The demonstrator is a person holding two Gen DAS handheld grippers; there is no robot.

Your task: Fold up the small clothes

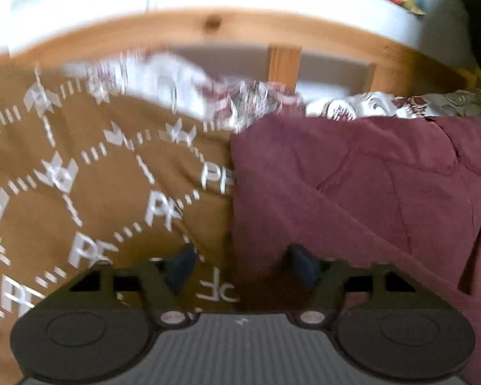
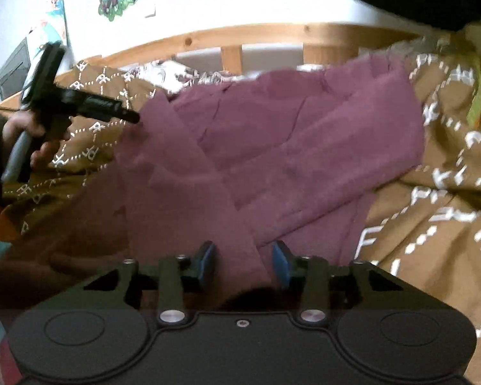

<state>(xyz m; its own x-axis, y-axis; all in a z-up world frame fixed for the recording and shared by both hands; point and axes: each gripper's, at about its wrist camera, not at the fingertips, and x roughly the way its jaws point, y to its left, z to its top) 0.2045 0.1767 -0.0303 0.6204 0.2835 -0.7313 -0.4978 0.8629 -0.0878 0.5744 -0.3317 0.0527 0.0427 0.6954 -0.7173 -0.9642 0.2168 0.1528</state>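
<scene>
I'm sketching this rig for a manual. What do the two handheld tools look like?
Both are matte black. The right tool has blue pads on its fingers, silver screw heads and two round discs on its body. The left tool has dark blue pads and a ribbed grey centre panel; seen from the side it has a grey handle.

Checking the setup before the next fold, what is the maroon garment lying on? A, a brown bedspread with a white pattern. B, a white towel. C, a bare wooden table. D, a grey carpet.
A: the maroon garment is spread on the brown bedspread with white printed motifs, visible on both sides of it.
</scene>
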